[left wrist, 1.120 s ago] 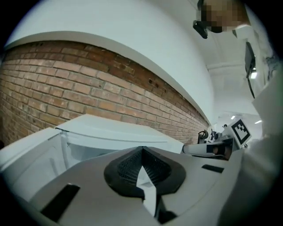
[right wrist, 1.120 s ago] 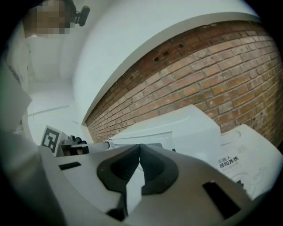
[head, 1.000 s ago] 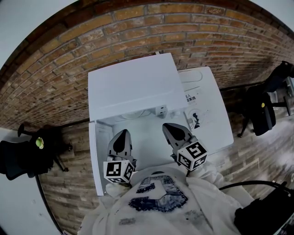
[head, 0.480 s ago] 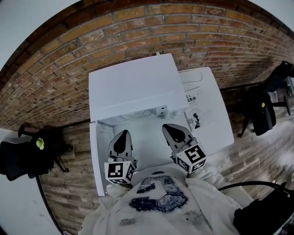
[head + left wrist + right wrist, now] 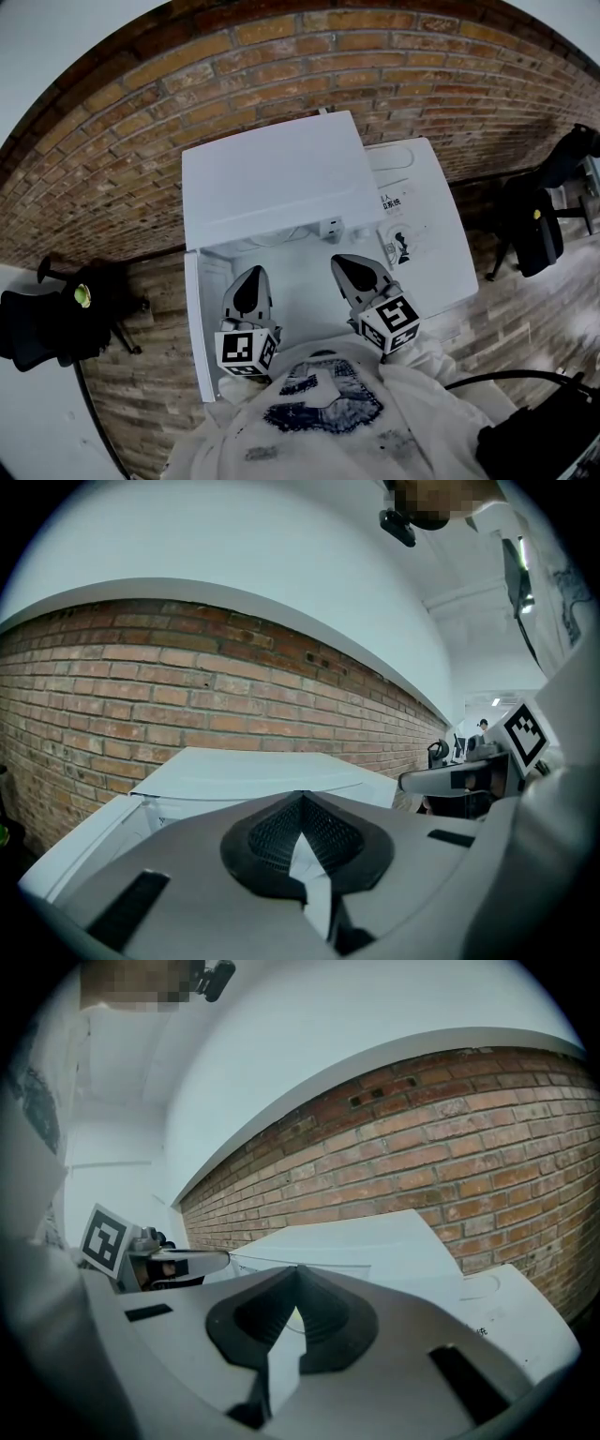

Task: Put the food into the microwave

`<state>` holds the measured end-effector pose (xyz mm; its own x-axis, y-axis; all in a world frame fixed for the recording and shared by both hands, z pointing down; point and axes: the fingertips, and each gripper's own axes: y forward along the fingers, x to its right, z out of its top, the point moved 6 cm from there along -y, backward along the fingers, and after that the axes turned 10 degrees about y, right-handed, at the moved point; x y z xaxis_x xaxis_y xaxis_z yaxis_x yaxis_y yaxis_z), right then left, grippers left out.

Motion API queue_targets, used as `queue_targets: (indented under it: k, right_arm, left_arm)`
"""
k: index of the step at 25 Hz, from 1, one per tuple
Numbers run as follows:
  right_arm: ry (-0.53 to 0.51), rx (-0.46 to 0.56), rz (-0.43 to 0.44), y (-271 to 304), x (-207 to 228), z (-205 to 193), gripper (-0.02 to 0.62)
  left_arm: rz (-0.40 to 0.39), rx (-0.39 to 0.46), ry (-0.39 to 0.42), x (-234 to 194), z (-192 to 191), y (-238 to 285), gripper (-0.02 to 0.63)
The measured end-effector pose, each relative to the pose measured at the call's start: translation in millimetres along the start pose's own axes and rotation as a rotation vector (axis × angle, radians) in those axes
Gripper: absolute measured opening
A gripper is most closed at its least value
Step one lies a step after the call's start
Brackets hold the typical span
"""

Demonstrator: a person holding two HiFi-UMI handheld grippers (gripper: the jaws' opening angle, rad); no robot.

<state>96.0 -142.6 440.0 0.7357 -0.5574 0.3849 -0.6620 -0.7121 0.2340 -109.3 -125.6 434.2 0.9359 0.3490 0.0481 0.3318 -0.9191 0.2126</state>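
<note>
Zero shift seen over the last second. Kept left gripper (image 5: 250, 275) and right gripper (image 5: 343, 262) fully closed on nothing, parked over near edge of worktop (image 5: 436, 253) facing microwave (image 5: 272, 173), door (image 5: 194, 323) apparently swung left. Found no food in any view, so couldn't gauge progress.

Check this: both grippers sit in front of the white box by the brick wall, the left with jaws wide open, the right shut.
Wrong on the left gripper: its jaws are shut, with nothing between them, as the left gripper view shows. The rest holds: both sit before the white box by the brick wall, right gripper shut.
</note>
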Motion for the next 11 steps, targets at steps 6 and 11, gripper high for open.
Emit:
queue_targets:
  k: [6, 11]
  right_arm:
    - [0.004, -0.007, 0.005, 2.5, -2.6, 0.3, 0.014]
    - [-0.002, -0.013, 0.012, 4.9, -5.1, -1.7, 0.014]
  left_arm:
    - [0.000, -0.012, -0.020, -2.4, -2.9, -0.5, 0.008]
    - [0.005, -0.021, -0.028, -4.9, -7.6, -0.8, 0.008]
